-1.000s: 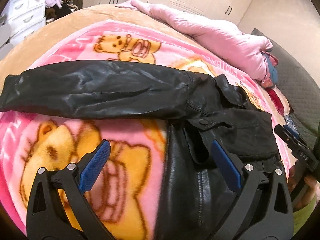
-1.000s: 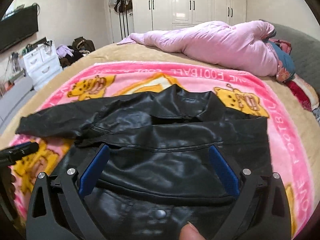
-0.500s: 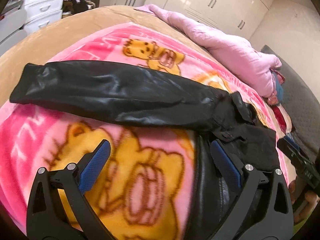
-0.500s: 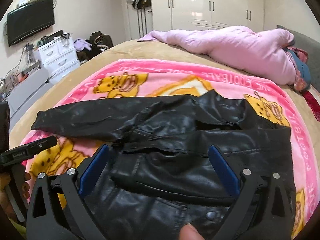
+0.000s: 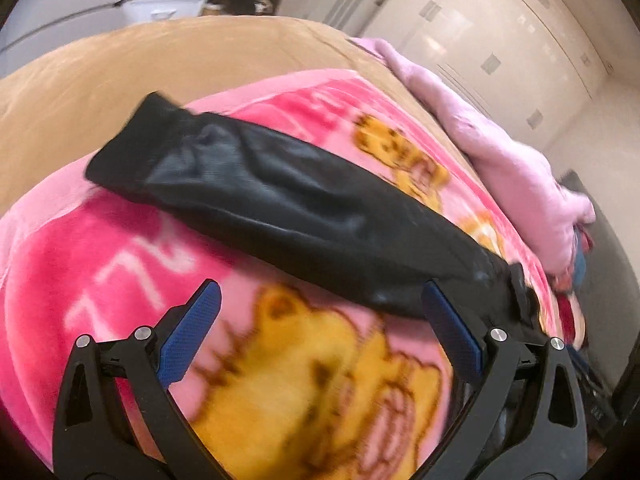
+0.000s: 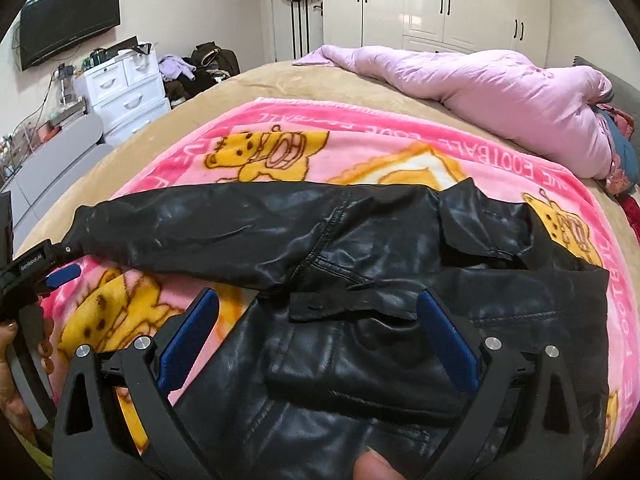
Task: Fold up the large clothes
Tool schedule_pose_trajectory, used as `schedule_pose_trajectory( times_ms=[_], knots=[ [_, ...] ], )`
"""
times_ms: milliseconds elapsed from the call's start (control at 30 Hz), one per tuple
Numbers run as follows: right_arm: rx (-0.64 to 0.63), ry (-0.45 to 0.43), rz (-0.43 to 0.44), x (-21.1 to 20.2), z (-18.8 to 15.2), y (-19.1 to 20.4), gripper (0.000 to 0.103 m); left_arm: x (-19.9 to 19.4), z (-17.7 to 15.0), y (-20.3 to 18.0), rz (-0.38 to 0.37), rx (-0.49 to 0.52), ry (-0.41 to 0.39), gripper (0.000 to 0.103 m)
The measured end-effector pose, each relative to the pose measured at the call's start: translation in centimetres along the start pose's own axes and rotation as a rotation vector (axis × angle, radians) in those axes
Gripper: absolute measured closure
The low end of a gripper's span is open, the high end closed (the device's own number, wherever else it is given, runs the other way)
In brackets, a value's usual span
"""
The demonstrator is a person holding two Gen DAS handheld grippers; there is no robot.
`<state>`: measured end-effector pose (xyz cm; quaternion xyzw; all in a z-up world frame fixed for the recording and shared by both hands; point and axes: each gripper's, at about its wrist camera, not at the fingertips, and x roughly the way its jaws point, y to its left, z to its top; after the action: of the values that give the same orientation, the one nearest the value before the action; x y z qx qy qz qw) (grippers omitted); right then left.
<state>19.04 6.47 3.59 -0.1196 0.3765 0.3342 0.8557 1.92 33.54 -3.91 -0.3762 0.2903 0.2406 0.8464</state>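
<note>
A black leather jacket (image 6: 380,280) lies flat on a pink cartoon-bear blanket (image 6: 360,140), one sleeve (image 6: 192,228) stretched out to the left. In the left wrist view that sleeve (image 5: 288,208) runs diagonally above my left gripper (image 5: 320,328), which is open over the blanket with nothing between its blue pads. My right gripper (image 6: 316,328) hangs open over the jacket's body, empty. The left gripper (image 6: 44,268) shows at the left edge of the right wrist view, near the cuff.
A bunched pink quilt (image 6: 500,96) lies along the far side of the tan bed (image 6: 260,80). White drawers (image 6: 124,92) and a wall TV (image 6: 68,16) stand to the left, white wardrobes (image 6: 440,0) behind. A thumb (image 6: 372,466) shows at the bottom.
My left gripper has swung left along the sleeve toward the cuff, so the jacket's body has slid out of its view. My right gripper has shifted left and slightly closer over the jacket.
</note>
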Motion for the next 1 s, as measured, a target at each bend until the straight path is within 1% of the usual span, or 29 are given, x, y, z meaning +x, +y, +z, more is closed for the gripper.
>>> schedule_pose_trajectory(
  times_ms=[67, 133, 167, 200, 233, 267, 300, 367, 467, 533, 567, 600, 633, 667, 700, 733, 767, 800, 833, 900, 1000],
  knots=[
    [0.001, 0.013, -0.006, 0.9, 0.4, 0.2, 0.005, 0.5, 0.4, 1.5, 0.004, -0.053, 0.004, 0.009],
    [0.007, 0.018, -0.017, 1.8, 0.8, 0.4, 0.006, 0.8, 0.7, 2.7, 0.022, -0.102, -0.002, 0.009],
    [0.011, 0.02, -0.03, 2.3, 1.2, 0.5, 0.017, 1.1, 0.9, 3.6, 0.03, -0.14, -0.009, 0.009],
    [0.014, 0.02, -0.035, 2.6, 1.5, 0.4, 0.034, 1.3, 1.0, 4.2, 0.025, -0.169, -0.014, 0.009],
    [0.022, 0.023, -0.036, 3.1, 1.8, 0.4, 0.039, 1.4, 1.1, 4.7, 0.012, -0.198, -0.023, 0.009],
    [0.034, 0.026, -0.032, 3.5, 2.1, 0.2, 0.048, 1.6, 1.3, 5.3, 0.0, -0.226, -0.038, 0.009],
    [0.061, 0.03, -0.036, 4.2, 2.7, -0.1, 0.062, 1.7, 1.5, 5.5, -0.001, -0.24, -0.05, 0.009],
    [0.096, 0.042, -0.04, 5.3, 3.5, -0.8, 0.077, 1.8, 1.9, 5.9, 0.007, -0.259, -0.078, 0.009],
    [0.134, 0.072, -0.02, 7.3, 4.6, -1.4, 0.088, 1.5, 1.8, 6.5, 0.012, -0.32, -0.141, 0.009],
    [0.149, 0.096, -0.02, 9.1, 5.4, -1.6, 0.089, 1.5, 2.1, 6.5, 0.018, -0.332, -0.161, 0.012],
    [0.151, 0.109, -0.033, 10.2, 5.8, -1.7, 0.091, 1.4, 2.3, 6.5, 0.024, -0.333, -0.175, 0.015],
    [0.148, 0.122, -0.036, 11.2, 6.1, -1.7, 0.091, 1.3, 2.5, 6.6, 0.025, -0.341, -0.184, 0.031],
    [0.146, 0.135, -0.036, 12.1, 6.3, -1.7, 0.092, 1.3, 2.6, 7.0, 0.018, -0.353, -0.193, 0.056],
    [0.142, 0.152, -0.034, 13.0, 6.4, -1.6, 0.093, 1.2, 2.6, 7.3, 0.015, -0.366, -0.197, 0.067],
    [0.135, 0.173, -0.037, 13.8, 6.3, -1.4, 0.094, 1.4, 2.7, 7.9, -0.001, -0.383, -0.195, 0.081],
    [0.129, 0.199, -0.045, 14.7, 6.1, -1.2, 0.095, 1.6, 2.7, 8.2, -0.022, -0.395, -0.19, 0.084],
    [0.126, 0.236, -0.053, 15.8, 5.8, -0.9, 0.097, 1.6, 2.6, 8.5, -0.048, -0.407, -0.192, 0.086],
    [0.13, 0.29, -0.045, 17.3, 5.2, -0.7, 0.1, 1.5, 2.6, 8.4, -0.07, -0.403, -0.202, 0.092],
    [0.133, 0.304, -0.05, 17.9, 4.9, -0.6, 0.1, 1.2, 2.7, 7.9, -0.086, -0.386, -0.217, 0.095],
    [0.135, 0.302, -0.059, 18.7, 4.6, -0.7, 0.1, 0.1, 3.1, 6.4, -0.117, -0.322, -0.257, 0.099],
    [0.145, 0.305, -0.029, 18.3, 4.9, -1.1, 0.099, -1.7, 3.4, 4.4, -0.181, -0.25, -0.315, 0.1]
  ],
)
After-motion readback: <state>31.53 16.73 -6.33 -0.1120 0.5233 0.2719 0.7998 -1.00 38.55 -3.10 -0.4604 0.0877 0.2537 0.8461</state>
